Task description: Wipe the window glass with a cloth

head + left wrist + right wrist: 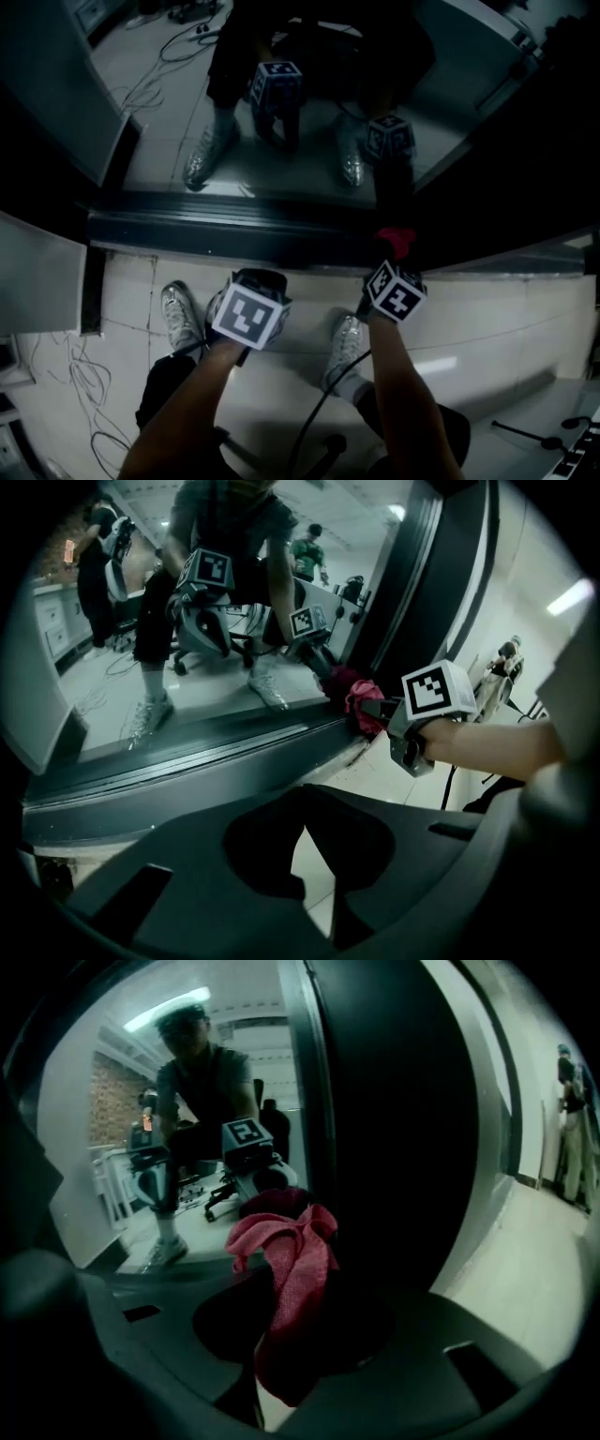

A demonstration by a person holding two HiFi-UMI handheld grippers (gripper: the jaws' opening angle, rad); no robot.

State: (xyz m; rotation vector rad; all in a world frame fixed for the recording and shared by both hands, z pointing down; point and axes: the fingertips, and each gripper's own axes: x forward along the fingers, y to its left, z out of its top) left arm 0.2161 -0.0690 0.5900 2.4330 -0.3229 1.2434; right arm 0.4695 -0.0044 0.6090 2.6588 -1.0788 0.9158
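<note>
Pale tiled floor (487, 319) lies under both tools; a light shoe (180, 317) stands on it just left of the left gripper (261, 279), toe toward the window; a second light shoe (345, 349) stands below and between the left gripper and the right gripper (392, 258); the dark bottom rail of the window frame (234, 230) meets the tiles just ahead of both grippers' tips; thin loose cables (84, 375) sprawl on the floor well to the left of the left gripper; far right of the right gripper, dark gear (539, 431) rests on the tiles, too dim to name.
</note>
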